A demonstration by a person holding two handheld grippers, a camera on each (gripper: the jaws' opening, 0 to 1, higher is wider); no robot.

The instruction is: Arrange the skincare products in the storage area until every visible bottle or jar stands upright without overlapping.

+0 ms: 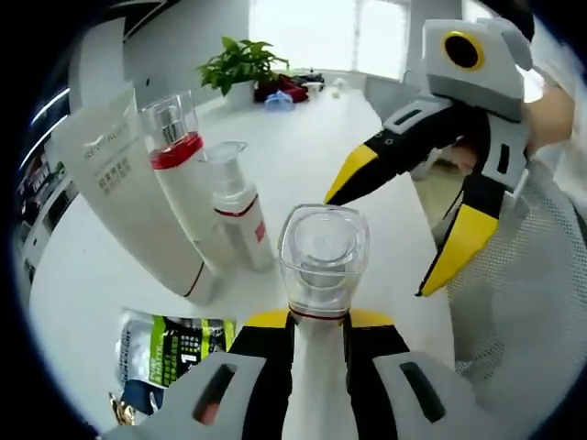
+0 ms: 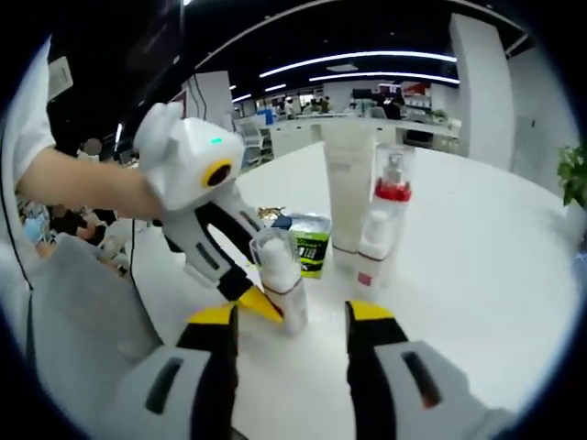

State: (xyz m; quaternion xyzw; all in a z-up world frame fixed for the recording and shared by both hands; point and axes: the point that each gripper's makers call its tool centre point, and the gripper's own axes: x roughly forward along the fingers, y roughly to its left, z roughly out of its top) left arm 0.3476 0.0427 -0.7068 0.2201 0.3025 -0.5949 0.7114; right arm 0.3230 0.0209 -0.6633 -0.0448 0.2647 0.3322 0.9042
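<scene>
Tipping is our worry: our left gripper (image 1: 316, 321) clamps the clear-capped bottle (image 1: 321, 252) at lower centre of the white worktop (image 1: 312, 165), our right gripper (image 2: 289, 316) gapes beside it, and a nudge could topple the tall tube (image 2: 347, 188) behind.

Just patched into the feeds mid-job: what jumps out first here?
A clear-capped pump bottle clamped upright between the left gripper's yellow-tipped jaws, dead centre in the left gripper view. The right gripper hangs open just beside its cap. Behind stand a tall white tube and two more pump bottles, with a green-and-white packet lying flat on the white table.
</scene>
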